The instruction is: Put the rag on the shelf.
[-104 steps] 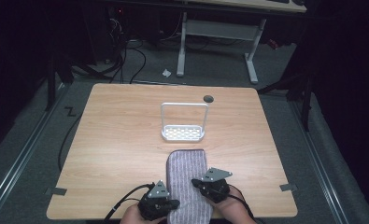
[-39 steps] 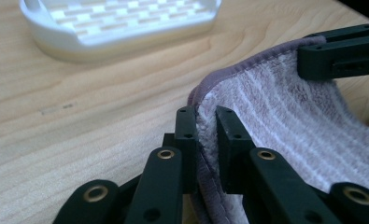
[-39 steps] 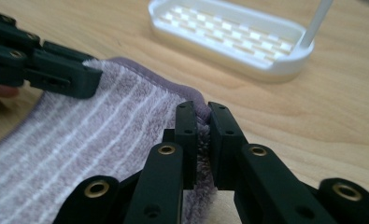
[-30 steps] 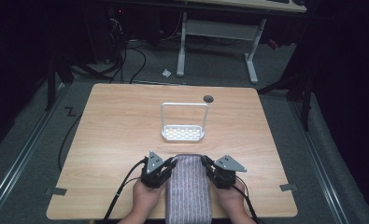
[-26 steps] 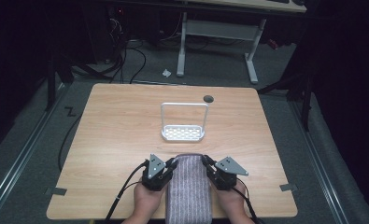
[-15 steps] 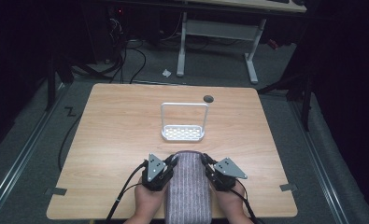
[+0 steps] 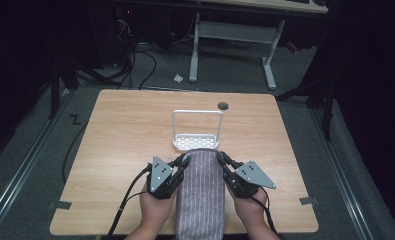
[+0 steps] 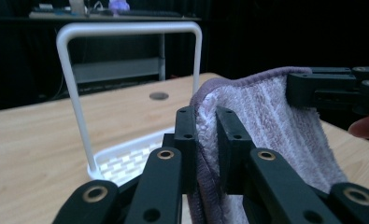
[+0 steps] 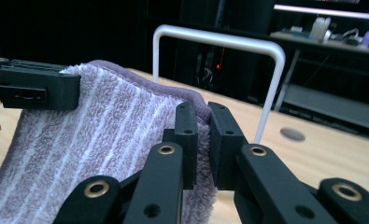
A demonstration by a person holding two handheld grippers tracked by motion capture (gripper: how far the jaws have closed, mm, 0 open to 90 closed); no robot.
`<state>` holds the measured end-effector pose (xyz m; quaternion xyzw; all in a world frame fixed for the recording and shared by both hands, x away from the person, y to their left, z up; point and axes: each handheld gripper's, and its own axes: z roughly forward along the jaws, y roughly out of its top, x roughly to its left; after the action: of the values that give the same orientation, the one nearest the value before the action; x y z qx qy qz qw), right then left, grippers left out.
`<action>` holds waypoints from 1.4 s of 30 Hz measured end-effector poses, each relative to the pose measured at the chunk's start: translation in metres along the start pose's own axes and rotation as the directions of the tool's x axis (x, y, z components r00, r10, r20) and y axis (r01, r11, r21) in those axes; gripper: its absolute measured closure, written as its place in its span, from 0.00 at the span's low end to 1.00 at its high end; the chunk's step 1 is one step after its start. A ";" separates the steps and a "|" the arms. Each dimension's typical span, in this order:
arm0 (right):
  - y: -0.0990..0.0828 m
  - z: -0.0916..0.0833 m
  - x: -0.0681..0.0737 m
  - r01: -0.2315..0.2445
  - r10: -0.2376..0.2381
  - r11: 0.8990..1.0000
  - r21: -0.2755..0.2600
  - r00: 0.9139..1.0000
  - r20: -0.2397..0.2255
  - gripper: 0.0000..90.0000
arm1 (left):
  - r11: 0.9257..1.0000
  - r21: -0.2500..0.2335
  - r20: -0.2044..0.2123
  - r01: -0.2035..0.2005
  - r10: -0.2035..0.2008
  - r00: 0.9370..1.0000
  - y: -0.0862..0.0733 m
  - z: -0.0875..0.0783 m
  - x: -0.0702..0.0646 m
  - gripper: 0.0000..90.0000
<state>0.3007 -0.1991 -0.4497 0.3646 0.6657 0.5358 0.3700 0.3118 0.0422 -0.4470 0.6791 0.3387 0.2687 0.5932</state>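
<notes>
A purple striped towel point(image 7: 201, 195) stretches from the table's front edge toward a white wire rack point(image 7: 196, 131) with a perforated base. My left gripper point(image 7: 184, 161) is shut on the towel's far left corner point(image 8: 205, 121), and my right gripper point(image 7: 221, 159) is shut on its far right corner point(image 9: 198, 116). Both corners are lifted just in front of the rack. The rack's white arch point(image 8: 126, 35) stands upright beyond the left jaws, and the arch point(image 9: 219, 42) rises behind the right jaws too. The towel's far edge spans between the two grippers.
The wooden table point(image 7: 125, 130) has a round cable hole point(image 7: 223, 105) at its far edge behind the rack. A desk frame point(image 7: 232, 35) and cables stand on the floor beyond the table. Tape marks sit at the table's front corners.
Both grippers have carried the towel's far edge forward toward the rack, drawing closer together. Earlier, the towel lay lower near the front edge with the grippers nearer the person.
</notes>
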 end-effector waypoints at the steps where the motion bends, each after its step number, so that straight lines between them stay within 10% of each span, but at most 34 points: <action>1: 0.004 -0.001 0.000 0.001 -0.001 1.000 -0.007 1.000 0.000 0.93 | 1.000 -0.008 -0.001 0.002 -0.002 1.000 0.004 0.000 0.001 0.89; 23: 0.087 0.010 -0.020 -0.004 0.002 0.990 -0.142 1.000 -0.012 0.93 | 0.992 -0.119 -0.021 -0.053 0.050 0.999 0.085 0.007 0.025 0.89; 42: 0.122 0.024 -0.043 -0.010 0.013 0.987 -0.161 1.000 0.019 0.93 | 0.990 -0.116 -0.003 -0.081 0.081 0.997 0.115 0.033 0.036 0.89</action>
<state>0.3523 -0.2068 -0.3289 0.3428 0.6144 0.5863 0.4016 0.3757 0.0417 -0.3401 0.6571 0.2939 0.3111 0.6206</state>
